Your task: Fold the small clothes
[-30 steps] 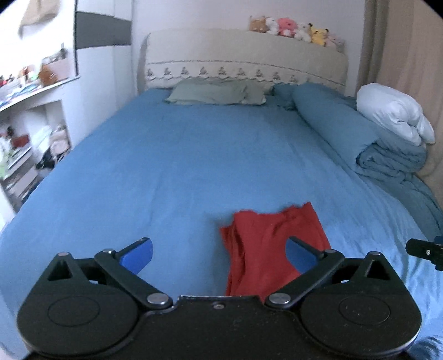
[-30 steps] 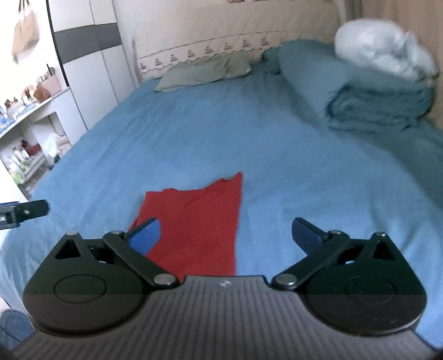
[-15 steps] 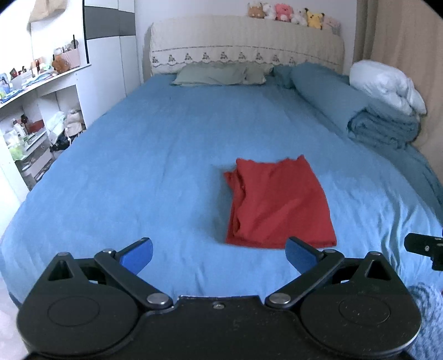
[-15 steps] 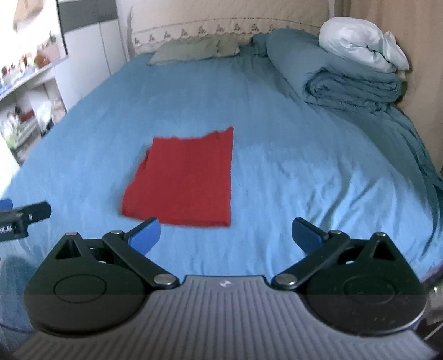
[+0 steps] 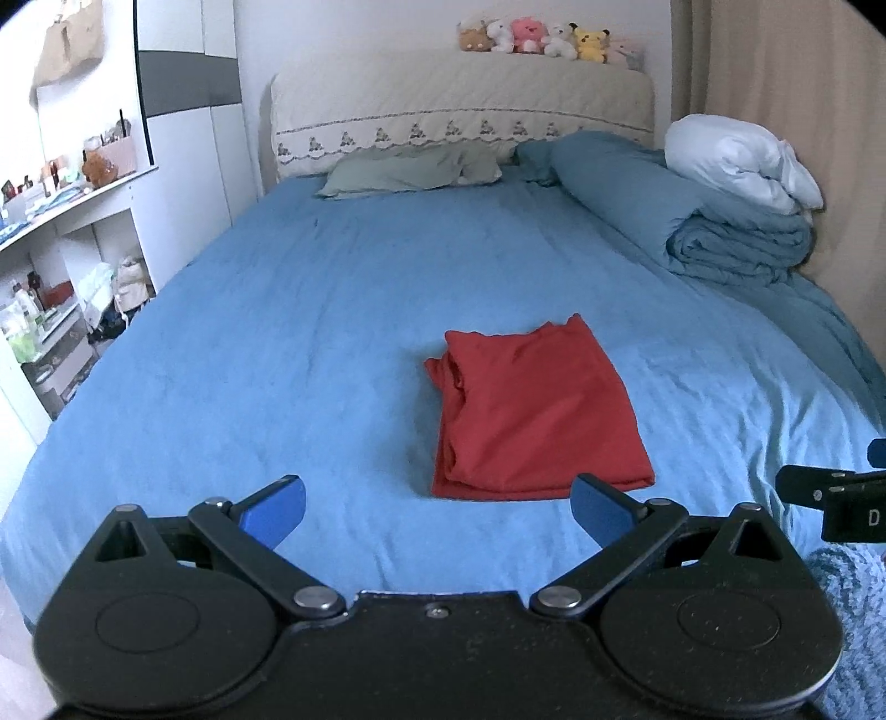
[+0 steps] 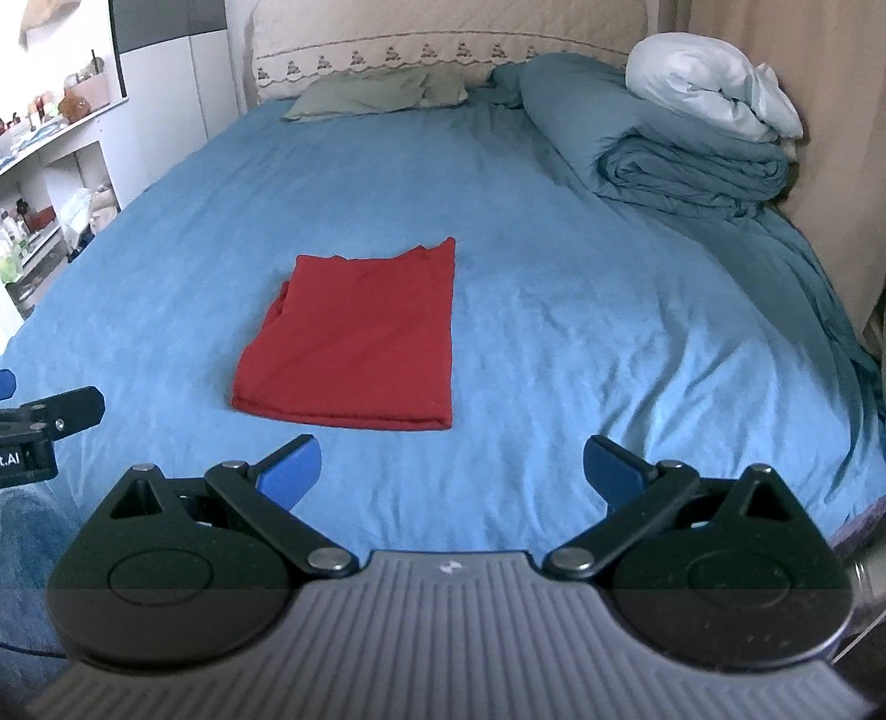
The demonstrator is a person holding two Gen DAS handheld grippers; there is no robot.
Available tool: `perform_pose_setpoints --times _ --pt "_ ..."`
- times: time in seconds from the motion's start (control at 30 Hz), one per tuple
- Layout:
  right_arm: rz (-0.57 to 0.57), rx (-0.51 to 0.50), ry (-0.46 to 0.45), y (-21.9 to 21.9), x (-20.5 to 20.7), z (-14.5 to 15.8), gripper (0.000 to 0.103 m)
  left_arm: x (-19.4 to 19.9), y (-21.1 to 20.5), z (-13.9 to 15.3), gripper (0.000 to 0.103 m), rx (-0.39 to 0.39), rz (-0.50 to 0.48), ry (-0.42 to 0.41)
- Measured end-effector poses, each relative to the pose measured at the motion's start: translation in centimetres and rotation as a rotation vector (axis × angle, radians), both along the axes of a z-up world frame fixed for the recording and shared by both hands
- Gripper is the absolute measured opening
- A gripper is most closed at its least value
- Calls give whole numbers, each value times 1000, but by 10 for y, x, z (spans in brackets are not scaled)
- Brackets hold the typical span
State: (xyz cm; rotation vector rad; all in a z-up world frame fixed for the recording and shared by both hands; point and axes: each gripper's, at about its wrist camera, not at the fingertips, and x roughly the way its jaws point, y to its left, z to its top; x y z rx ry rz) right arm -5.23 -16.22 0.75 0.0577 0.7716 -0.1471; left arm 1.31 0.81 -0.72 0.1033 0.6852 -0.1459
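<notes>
spread across both views is a wide bed covered by a smooth blue sheet (image 5: pixel 288 343), with a cream padded headboard trimmed in an embroidered border (image 5: pixel 459 105) at its far end. a row of small plush toys (image 5: pixel 542 39) is seen along the top of the headboard in the left wrist view. a flat grey-green pillow (image 5: pixel 410 171) is laid against the headboard, and a rolled teal duvet (image 6: pixel 686 160) topped by a bundled white quilt (image 6: pixel 714 88) is piled along the far right side of the bed. white open shelving crowded with small items (image 5: pixel 50 266) is seen beside the bed on the left.

a folded red cloth garment (image 5: pixel 531 410) is laid flat as a neat rectangle near the middle of the sheet, with layered edges visible along its left side; in the right wrist view the same garment (image 6: pixel 360 338) is seen left of centre.

the left gripper (image 5: pixel 437 507) is held above the near edge of the bed with its blue-tipped fingers (image 5: pixel 274 507) spread wide and nothing between them, clear of the garment. the right gripper (image 6: pixel 451 471) is likewise held wide apart and empty, to the right of the garment and apart from it.
</notes>
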Motion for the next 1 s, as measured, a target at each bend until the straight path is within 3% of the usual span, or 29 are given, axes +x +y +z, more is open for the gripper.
perform_pose_setpoints --times 1.0 --pt "-32 19 16 -9 6 -3 103 -1 -7 2 103 15 -32 -20"
